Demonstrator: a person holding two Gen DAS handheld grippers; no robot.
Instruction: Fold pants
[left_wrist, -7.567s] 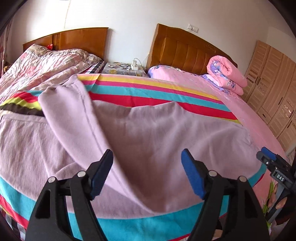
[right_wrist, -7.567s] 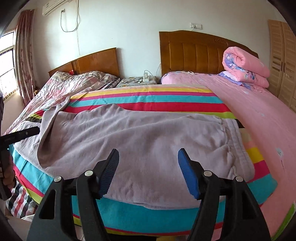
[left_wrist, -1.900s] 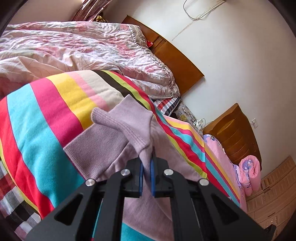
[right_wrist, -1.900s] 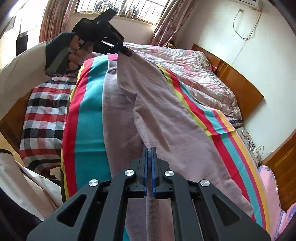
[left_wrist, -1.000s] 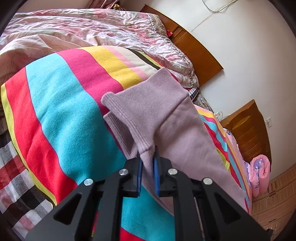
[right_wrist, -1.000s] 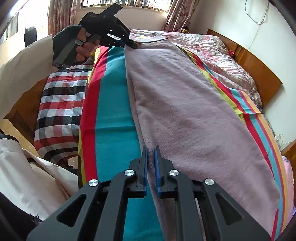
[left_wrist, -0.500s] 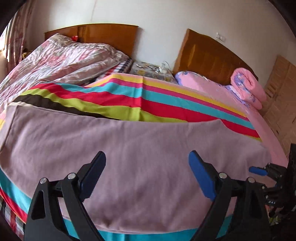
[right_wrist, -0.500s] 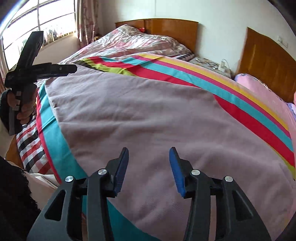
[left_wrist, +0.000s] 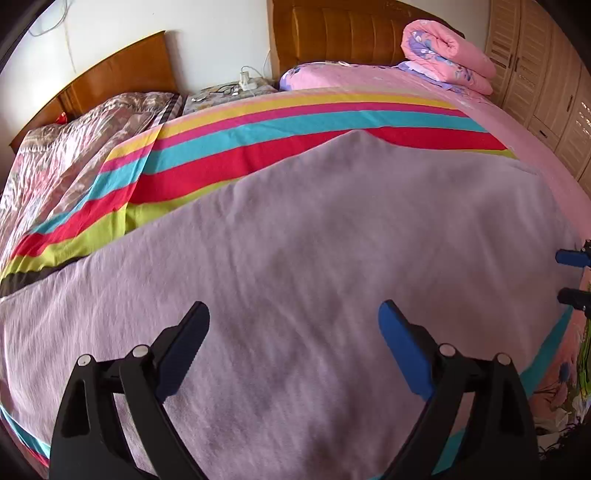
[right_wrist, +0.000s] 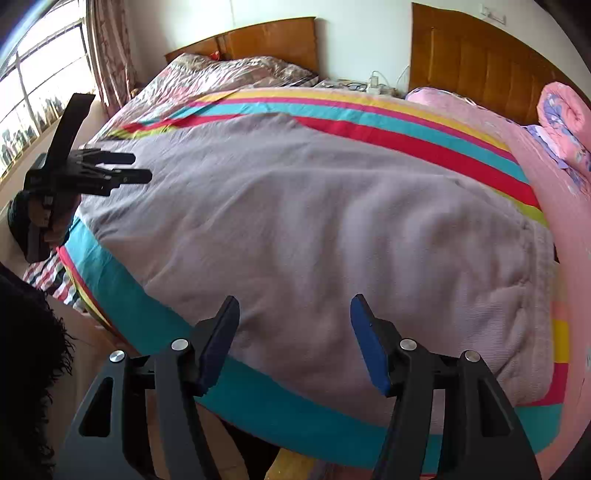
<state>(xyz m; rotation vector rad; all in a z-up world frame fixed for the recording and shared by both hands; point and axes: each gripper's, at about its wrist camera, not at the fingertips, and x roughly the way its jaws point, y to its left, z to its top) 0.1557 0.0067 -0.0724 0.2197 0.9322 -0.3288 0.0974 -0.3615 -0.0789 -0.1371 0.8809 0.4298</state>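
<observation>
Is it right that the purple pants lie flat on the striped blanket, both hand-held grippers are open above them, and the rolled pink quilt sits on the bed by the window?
Not quite. The right wrist view shows the rolled pink quilt on the pink bed, opposite the window. The rest holds: purple pants flat on the striped blanket, left hand-held gripper and right hand-held gripper open.

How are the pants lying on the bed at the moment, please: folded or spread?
Folded lengthwise: the pants lie flat as one leg-wide band on the striped blanket.

Left tool (left_wrist: 293, 349), right tool (right_wrist: 295, 339): agape, empty

Both wrist views over pants (left_wrist: 314, 277)
</observation>
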